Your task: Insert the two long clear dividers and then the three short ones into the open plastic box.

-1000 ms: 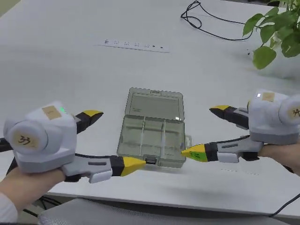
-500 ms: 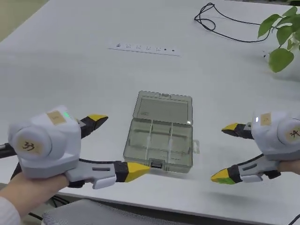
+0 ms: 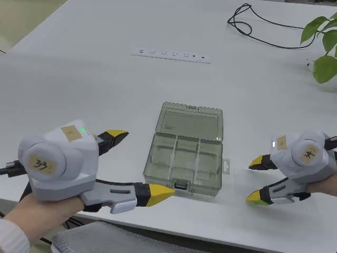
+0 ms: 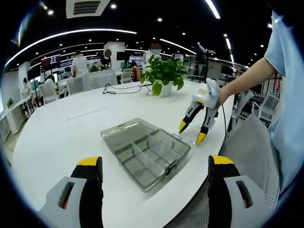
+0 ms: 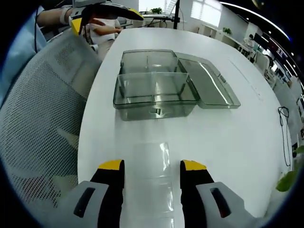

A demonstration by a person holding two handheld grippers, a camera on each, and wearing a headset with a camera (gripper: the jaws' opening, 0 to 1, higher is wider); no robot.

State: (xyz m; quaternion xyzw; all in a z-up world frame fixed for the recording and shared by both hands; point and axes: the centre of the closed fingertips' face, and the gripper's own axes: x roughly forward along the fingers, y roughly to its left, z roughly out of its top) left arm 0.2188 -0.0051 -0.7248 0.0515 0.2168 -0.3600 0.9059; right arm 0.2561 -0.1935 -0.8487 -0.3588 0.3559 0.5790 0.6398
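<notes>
Head view: open plastic box (image 3: 184,158) sits mid-bench (image 3: 79,79), lid (image 3: 190,122) folded back away from the person. The left claw (image 3: 138,164) is near the box's front-left corner, jaws apart, empty. The right claw (image 3: 255,180) is off the box's right side, also apart, empty.

Left gripper view: box straight ahead, right claw beyond its far side.

Right gripper view: clear dividers (image 5: 159,171) lie flat on the bench straight ahead, between the jaws. Their long axis runs with the claw, toward the box. Right claw is nearer, so likely its pick.
</notes>
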